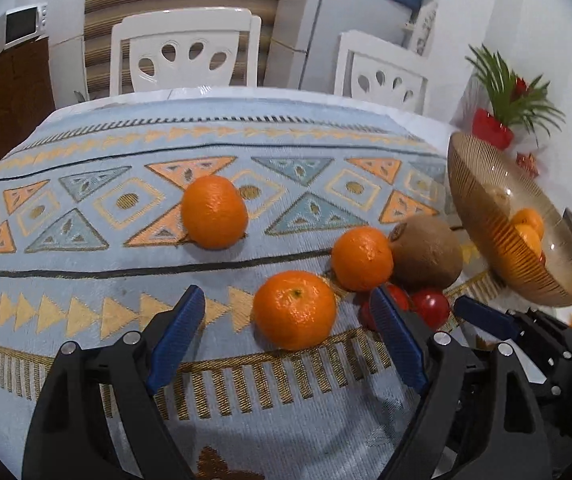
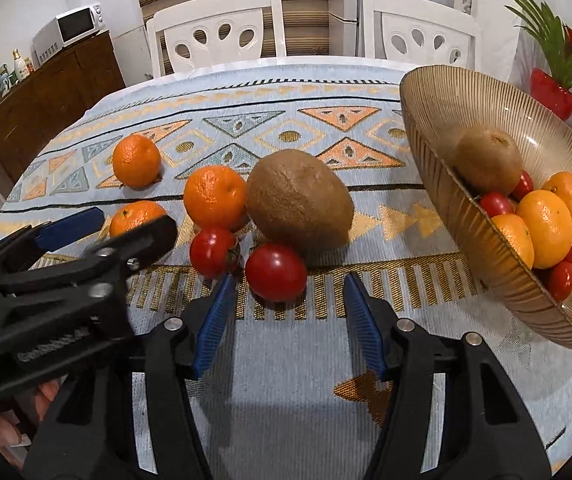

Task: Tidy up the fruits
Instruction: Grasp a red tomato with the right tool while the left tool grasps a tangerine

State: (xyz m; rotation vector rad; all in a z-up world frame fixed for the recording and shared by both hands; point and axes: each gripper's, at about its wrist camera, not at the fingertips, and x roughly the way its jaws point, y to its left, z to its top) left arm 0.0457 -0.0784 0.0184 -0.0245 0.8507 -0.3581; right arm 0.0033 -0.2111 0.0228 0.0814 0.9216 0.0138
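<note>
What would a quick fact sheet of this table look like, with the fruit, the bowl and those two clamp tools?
loose mandarins: three, nearest
loose kiwi: one, touching a mandarin
loose tomatoes: two, nearer one
bowl: ribbed glass bowl at right, holding mandarins, tomatoes and a kiwi
left gripper: open, around the nearest mandarin
right gripper: open, just short of the nearer tomato
surface: patterned tablecloth

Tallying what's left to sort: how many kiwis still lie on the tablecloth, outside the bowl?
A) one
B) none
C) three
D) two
A: the right wrist view shows a single kiwi on the tablecloth beside the tomatoes; the only other kiwi already sits in the bowl.
</note>
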